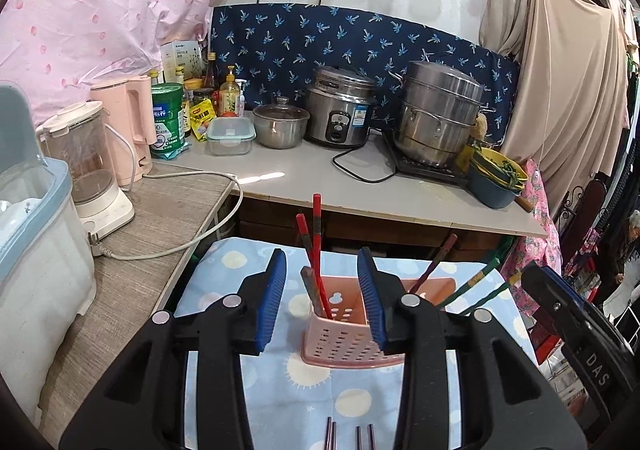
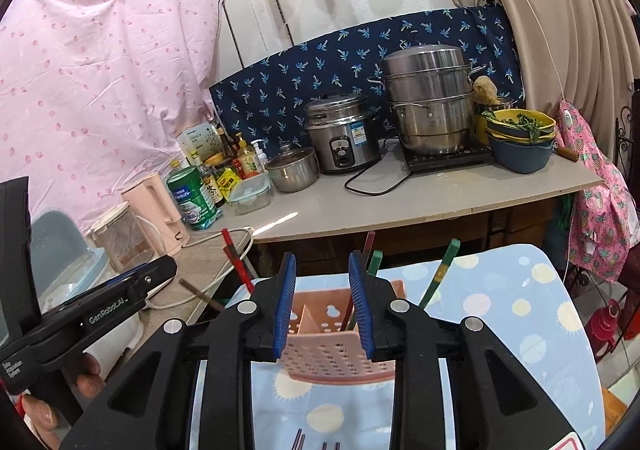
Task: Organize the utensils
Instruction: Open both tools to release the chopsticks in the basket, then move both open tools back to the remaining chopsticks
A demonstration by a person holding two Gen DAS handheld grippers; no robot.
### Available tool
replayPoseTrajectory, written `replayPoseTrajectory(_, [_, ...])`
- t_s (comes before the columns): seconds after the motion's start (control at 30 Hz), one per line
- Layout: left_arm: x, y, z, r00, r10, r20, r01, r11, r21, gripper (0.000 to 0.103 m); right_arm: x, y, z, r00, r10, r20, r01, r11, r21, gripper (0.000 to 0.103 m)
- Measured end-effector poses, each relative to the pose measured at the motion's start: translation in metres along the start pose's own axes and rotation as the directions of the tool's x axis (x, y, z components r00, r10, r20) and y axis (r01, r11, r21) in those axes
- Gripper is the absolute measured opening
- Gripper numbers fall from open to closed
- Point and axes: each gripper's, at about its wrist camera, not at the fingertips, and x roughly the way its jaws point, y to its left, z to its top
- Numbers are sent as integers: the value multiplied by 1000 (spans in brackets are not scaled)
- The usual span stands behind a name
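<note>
Chopsticks (image 1: 316, 250) mostly in the holder (image 1: 344, 334).
Both grippers (image 1: 322, 302) (image 2: 322, 304) part-open, empty; perhaps four sticks (image 1: 350, 438) left on the cloth.

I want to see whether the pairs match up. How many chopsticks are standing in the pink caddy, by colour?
Red chopsticks: 2
Brown chopstick: 1
Dark red chopstick: 1
Green chopsticks: 2
Total in the pink caddy: 6
</note>
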Motion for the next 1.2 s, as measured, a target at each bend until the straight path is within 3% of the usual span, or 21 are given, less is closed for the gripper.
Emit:
replayPoseTrajectory(0.73, [-62, 3, -47, 997, 76, 20, -77, 996, 54, 39, -60, 21, -69, 999, -27, -43, 24, 997, -71, 29])
replayPoseTrajectory(1.2, [-82, 8, -97, 996, 75, -43, -72, 994, 83, 39, -90, 15, -121, 993, -56, -100, 49, 996, -70, 29])
